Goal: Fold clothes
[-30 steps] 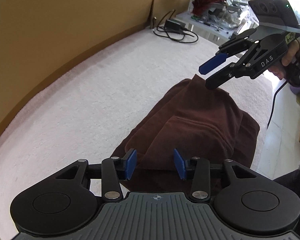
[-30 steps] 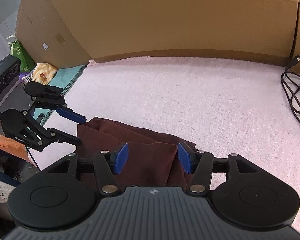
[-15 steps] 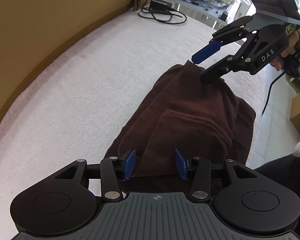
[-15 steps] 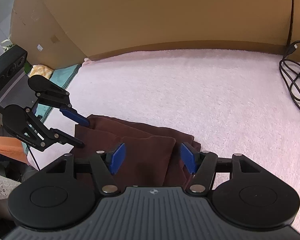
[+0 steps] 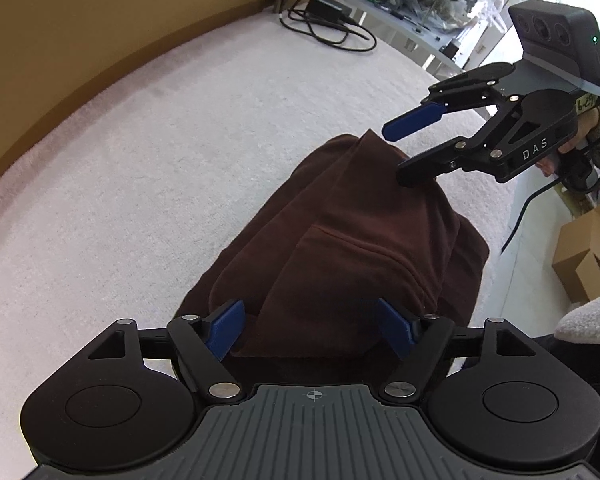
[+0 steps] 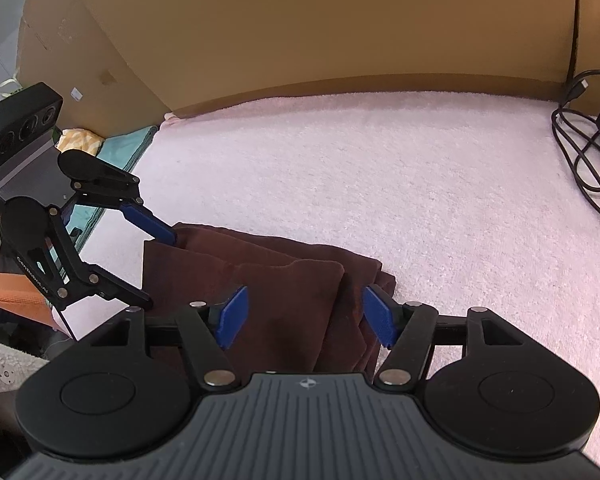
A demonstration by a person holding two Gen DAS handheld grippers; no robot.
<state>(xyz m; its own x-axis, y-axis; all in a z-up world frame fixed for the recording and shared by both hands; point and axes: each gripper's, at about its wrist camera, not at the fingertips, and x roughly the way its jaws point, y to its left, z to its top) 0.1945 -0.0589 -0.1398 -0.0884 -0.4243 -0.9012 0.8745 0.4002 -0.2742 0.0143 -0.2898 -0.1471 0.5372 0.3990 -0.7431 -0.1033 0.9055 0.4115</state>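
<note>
A dark brown garment (image 5: 360,240) lies folded in a thick bundle on the pale pink towel surface (image 5: 160,168). My left gripper (image 5: 310,322) hovers over its near end; the jaws are opening, and the cloth's edge sits between the blue pads without being pinched. My right gripper (image 5: 401,151) is open at the far corner of the bundle, its lower finger resting against the cloth. From the right wrist, the right gripper (image 6: 305,310) straddles the garment (image 6: 260,276) with both pads clear. The left gripper (image 6: 155,268) spreads wide at the other end.
Cardboard walls (image 6: 300,28) ring the back of the surface. A black cable with a power adapter (image 6: 592,152) lies at its far corner. A cluttered white shelf (image 5: 428,20) and cardboard boxes (image 5: 584,256) stand beyond the edge. Teal and yellow cloth (image 6: 112,148) lies off to the side.
The left gripper's jaws have spread much wider and it has tipped downward over the garment. The right jaws have widened a little. The bundle stays in place.
</note>
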